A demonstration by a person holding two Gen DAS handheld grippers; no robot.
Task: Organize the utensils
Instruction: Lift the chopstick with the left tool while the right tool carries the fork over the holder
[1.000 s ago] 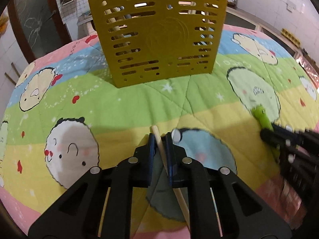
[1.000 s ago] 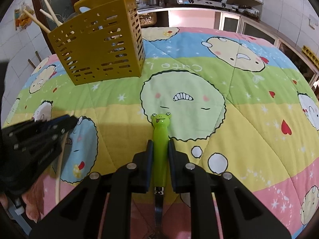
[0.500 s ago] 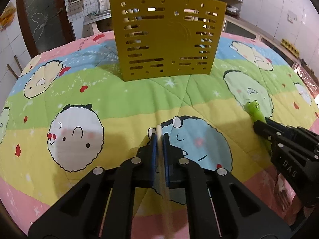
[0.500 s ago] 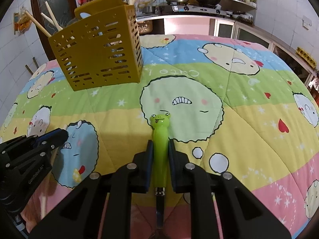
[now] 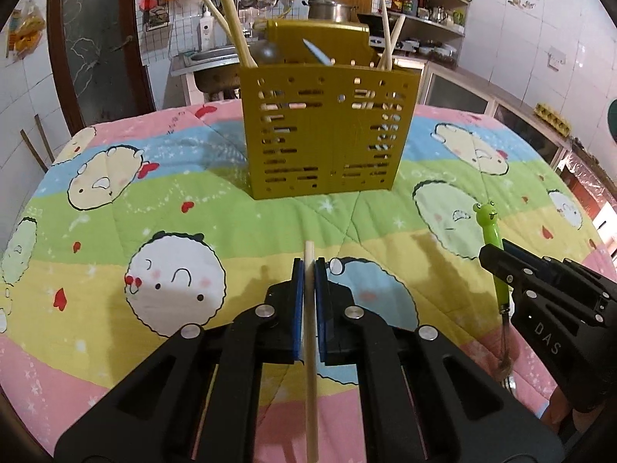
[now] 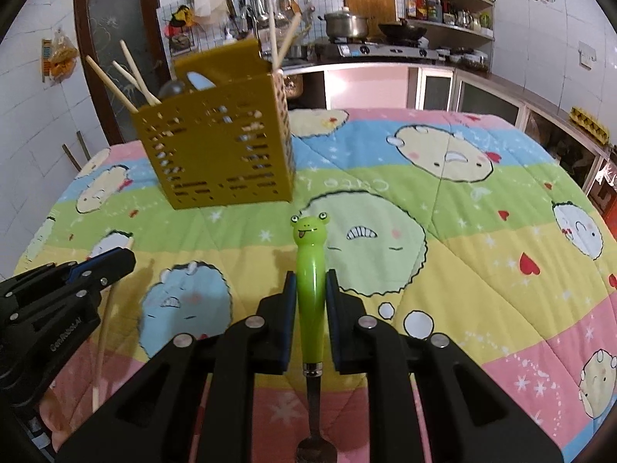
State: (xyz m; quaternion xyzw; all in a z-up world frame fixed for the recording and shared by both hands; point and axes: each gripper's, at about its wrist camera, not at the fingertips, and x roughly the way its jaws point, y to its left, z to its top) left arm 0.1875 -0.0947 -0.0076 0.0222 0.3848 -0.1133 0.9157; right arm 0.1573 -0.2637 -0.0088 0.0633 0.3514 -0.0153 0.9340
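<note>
Chopstick (image 5: 309, 308) clamped in left claw (image 5: 309, 289), frog-handled spoon (image 6: 310, 289) in right claw (image 6: 311, 293); both lifted, not yet dropped into holder (image 5: 327, 135), already partly filled.

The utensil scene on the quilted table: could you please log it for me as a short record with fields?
surface: cartoon-print quilt
holder: yellow perforated caddy, upright, far side of the quilt
holder contents: several chopsticks plus other utensils
left tool: shut on a single chopstick, clear of the caddy
right tool: shut on frog-handled utensil, frog head pointing forward
</note>
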